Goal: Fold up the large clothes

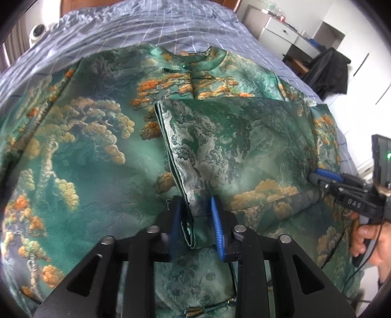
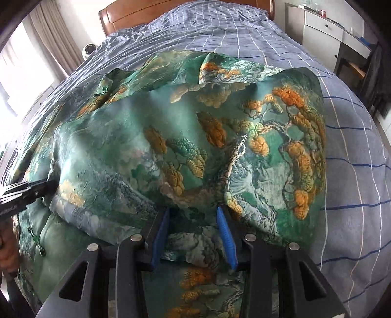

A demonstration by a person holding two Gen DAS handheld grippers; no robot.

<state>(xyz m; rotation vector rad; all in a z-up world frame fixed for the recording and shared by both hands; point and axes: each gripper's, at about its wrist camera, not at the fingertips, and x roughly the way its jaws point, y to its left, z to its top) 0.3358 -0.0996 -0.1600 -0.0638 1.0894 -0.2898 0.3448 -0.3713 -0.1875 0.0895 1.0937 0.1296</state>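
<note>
Both the left hand-held gripper and right hand-held gripper stand spread around the green pine-printed brocade robe; each should clamp its folded flap before any lifting.

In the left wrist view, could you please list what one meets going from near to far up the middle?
Left claw → folded-over flap → garment collar → checked blue bedspread.
</note>
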